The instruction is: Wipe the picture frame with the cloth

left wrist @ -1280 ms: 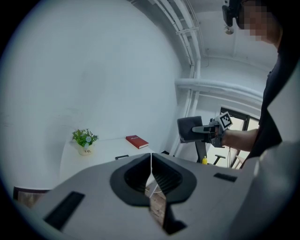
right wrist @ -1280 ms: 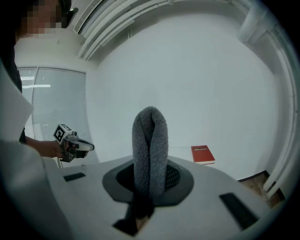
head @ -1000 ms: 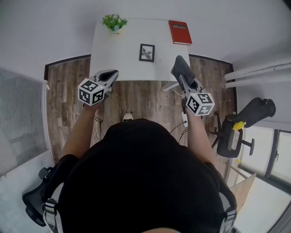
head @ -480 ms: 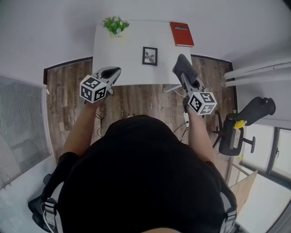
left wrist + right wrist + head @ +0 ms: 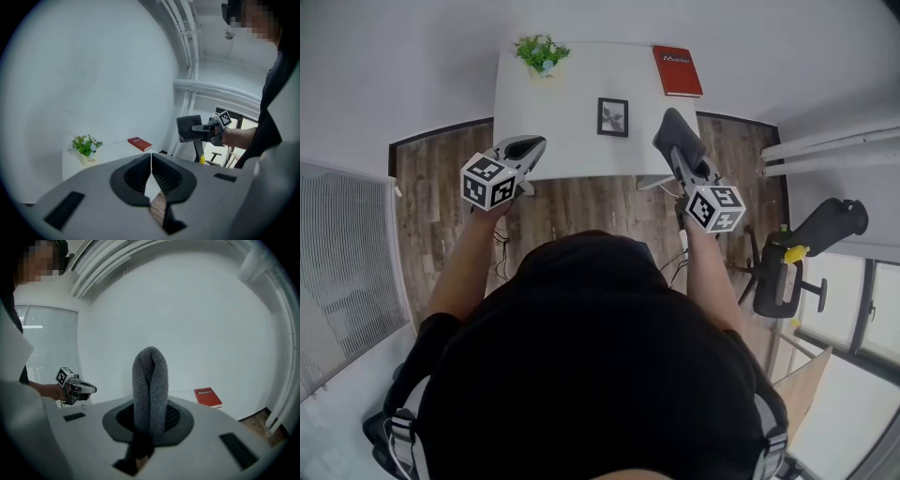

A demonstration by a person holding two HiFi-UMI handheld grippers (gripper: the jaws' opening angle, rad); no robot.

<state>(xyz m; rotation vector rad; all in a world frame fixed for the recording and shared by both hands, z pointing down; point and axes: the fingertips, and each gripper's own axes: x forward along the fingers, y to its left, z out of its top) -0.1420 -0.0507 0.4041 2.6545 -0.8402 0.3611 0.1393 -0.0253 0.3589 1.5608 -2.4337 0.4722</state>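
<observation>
Wooden floor (image 5: 581, 202) lies under the person, who faces a white counter (image 5: 567, 141). Nearest, the left gripper (image 5: 528, 145) has its fingers pressed together, with nothing between them. The right gripper (image 5: 682, 159) pinches a folded grey cloth (image 5: 675, 136), soft and light, standing up from the fingers. Farther on the counter sits the small picture frame (image 5: 613, 117), apart from both grippers. It looks light and probably fragile, so I would steady it by its edge. Beyond are a potted plant (image 5: 541, 52) and a red book (image 5: 677, 70).
</observation>
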